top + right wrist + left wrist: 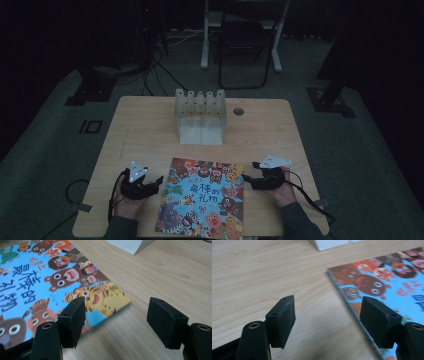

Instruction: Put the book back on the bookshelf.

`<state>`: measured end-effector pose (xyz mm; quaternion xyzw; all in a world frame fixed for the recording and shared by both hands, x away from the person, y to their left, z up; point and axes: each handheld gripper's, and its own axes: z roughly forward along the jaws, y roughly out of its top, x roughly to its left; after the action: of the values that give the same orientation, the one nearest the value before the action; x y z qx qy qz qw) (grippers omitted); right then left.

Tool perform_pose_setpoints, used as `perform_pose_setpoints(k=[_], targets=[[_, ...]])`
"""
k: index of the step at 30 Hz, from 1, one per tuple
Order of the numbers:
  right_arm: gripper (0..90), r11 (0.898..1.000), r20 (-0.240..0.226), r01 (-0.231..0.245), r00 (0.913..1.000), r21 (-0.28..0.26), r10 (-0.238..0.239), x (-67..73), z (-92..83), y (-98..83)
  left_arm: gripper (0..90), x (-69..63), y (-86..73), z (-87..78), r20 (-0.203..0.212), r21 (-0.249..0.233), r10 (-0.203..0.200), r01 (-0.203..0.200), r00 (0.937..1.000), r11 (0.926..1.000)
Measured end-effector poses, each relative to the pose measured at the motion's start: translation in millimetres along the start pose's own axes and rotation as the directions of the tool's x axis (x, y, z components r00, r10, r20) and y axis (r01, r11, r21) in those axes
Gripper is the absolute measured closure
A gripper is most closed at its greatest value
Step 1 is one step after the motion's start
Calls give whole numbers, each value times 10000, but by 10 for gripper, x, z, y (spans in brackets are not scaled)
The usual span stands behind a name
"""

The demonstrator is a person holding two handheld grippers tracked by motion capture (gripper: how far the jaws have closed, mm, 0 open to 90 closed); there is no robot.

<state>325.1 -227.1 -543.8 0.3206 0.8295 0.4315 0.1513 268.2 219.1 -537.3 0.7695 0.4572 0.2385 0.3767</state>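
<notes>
A picture book [205, 197] with a bright blue cover full of cartoon animals lies flat at the front middle of the wooden table [140, 135]. My left gripper [157, 182] is just off the book's left edge and points toward it. In the left gripper view its jaws [327, 315] stand open over bare wood, and the edge of the book [387, 282] runs under the right jaw. My right gripper [248, 179] is at the book's right edge. In the right gripper view its jaws [115, 315] are open, with a corner of the book [50, 277] below the left jaw.
A pale slotted rack [200, 112] on a white base stands at the back middle of the table, with a round cable hole [238, 111] to its right. A folding chair [245, 45] and floor cables lie beyond the table's far edge.
</notes>
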Motion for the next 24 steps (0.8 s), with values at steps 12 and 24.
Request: perform_pose_setpoints(k=[12,24], targets=[[287,9985,-506,-515,9973,195,524,-86,248,59,271,-286,-37,-51,573,-132,879,-873,9945,9961],[207,9960,-811,-488,9952,746,548,-45,427,120,268,-565,-98,-105,1413,-384,1394,-1353,9801,9901]])
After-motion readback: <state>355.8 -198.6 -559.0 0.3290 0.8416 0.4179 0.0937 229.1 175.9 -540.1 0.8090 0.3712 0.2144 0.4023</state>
